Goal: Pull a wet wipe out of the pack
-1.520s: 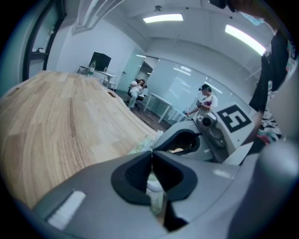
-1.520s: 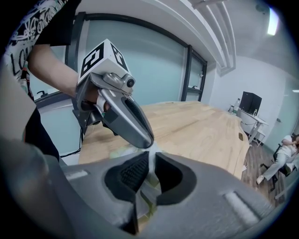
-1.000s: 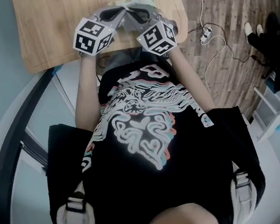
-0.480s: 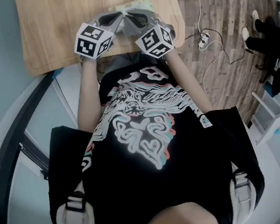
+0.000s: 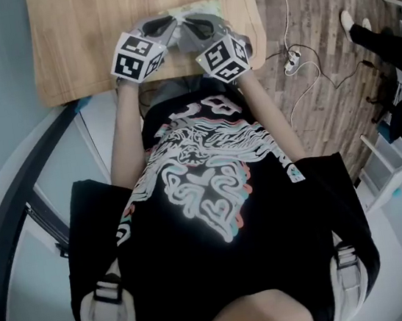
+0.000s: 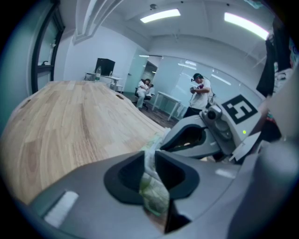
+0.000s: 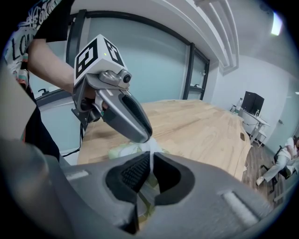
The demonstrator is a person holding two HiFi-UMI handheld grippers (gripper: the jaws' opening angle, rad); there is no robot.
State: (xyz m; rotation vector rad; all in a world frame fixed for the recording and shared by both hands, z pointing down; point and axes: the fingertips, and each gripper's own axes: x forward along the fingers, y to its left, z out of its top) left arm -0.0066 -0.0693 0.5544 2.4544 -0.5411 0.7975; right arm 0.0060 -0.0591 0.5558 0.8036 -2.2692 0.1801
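Note:
The wet wipe pack (image 5: 198, 6), pale green, lies on the wooden table (image 5: 80, 39) near its front edge, mostly hidden behind the two grippers. Both gripper tips meet over it. My left gripper (image 6: 150, 156) has crumpled green and white pack material (image 6: 153, 191) filling the narrow gap between its jaws, which are opening. My right gripper (image 7: 150, 168) is shut on a thin white wipe (image 7: 150, 148) that rises from the pack (image 7: 122, 150). In the right gripper view the left gripper (image 7: 124, 112) touches the wipe's base with its tip.
The table edge (image 5: 153, 82) runs just in front of the person's body. Bare wood stretches away behind and to the left of the pack. Cables and a power strip (image 5: 291, 62) lie on the floor to the right. People (image 6: 200, 93) stand far off in the room.
Both grippers stay tip to tip over the pack. The head view has shifted a little; the grippers' places on the table look the same.

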